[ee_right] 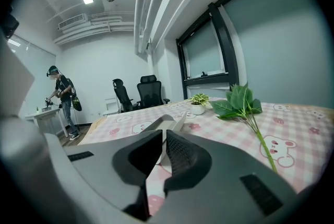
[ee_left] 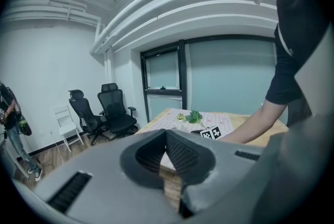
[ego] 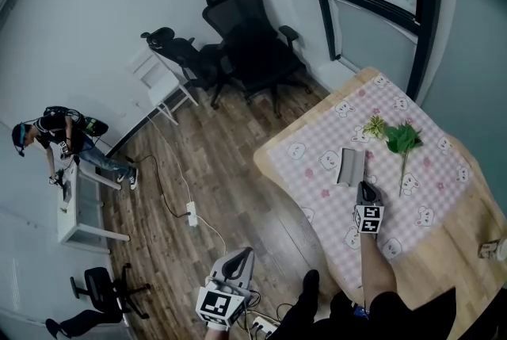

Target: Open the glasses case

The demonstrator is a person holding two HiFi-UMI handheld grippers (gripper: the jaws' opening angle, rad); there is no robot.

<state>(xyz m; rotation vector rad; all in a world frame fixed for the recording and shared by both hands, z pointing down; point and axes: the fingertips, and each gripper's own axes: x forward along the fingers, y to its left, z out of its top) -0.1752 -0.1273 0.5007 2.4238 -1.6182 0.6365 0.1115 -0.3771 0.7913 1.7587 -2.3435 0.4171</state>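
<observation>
The grey glasses case (ego: 351,166) lies closed on the pink checked tablecloth (ego: 317,148). My right gripper (ego: 364,188) reaches from the near side and meets the case's near end. In the right gripper view the jaws stand almost together, and the near edge of the case (ee_right: 175,122) sits as a pale sliver between the right gripper's (ee_right: 163,131) tips. My left gripper (ego: 242,254) hangs low over the wooden floor, off the table's left corner. In the left gripper view the left gripper (ee_left: 166,134) has its jaws meeting with nothing between them.
A leafy green sprig (ego: 402,142) and a small potted plant (ego: 374,127) lie just beyond the case. Two black office chairs (ego: 245,37) stand by the window. A cable with a power strip (ego: 191,212) crosses the floor. A person (ego: 55,136) stands by a white table at far left.
</observation>
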